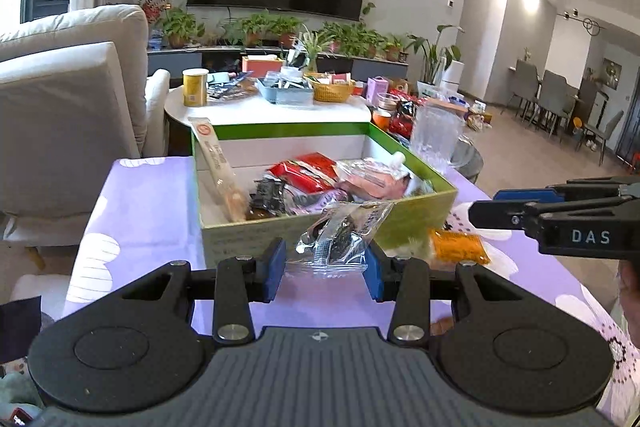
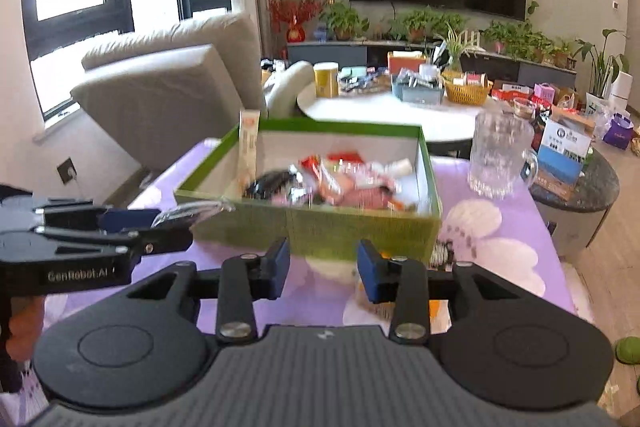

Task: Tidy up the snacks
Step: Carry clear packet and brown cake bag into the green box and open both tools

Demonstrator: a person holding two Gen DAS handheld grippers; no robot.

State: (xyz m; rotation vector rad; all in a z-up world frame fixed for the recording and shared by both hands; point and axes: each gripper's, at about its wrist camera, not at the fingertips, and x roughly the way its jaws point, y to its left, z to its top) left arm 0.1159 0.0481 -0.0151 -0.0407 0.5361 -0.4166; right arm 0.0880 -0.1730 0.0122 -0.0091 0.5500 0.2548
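A green box (image 1: 224, 239) with white inner walls sits on the purple floral tablecloth (image 1: 144, 211) and holds several snack packets. My left gripper (image 1: 325, 269) is shut on a clear plastic snack packet (image 1: 340, 239) with dark contents, held just in front of the box's near wall. The right gripper shows at the right edge of the left wrist view (image 1: 486, 205). In the right wrist view my right gripper (image 2: 323, 269) is open and empty in front of the box (image 2: 360, 231). The left gripper (image 2: 160, 223) with the packet (image 2: 188, 211) shows at the left.
An orange packet (image 1: 460, 247) lies on the cloth right of the box. A clear glass mug (image 2: 500, 155) stands at the box's right. A tall cream packet (image 1: 218, 167) leans in the box's left corner. A grey sofa (image 1: 68, 99) is left; a cluttered white table (image 1: 280, 107) behind.
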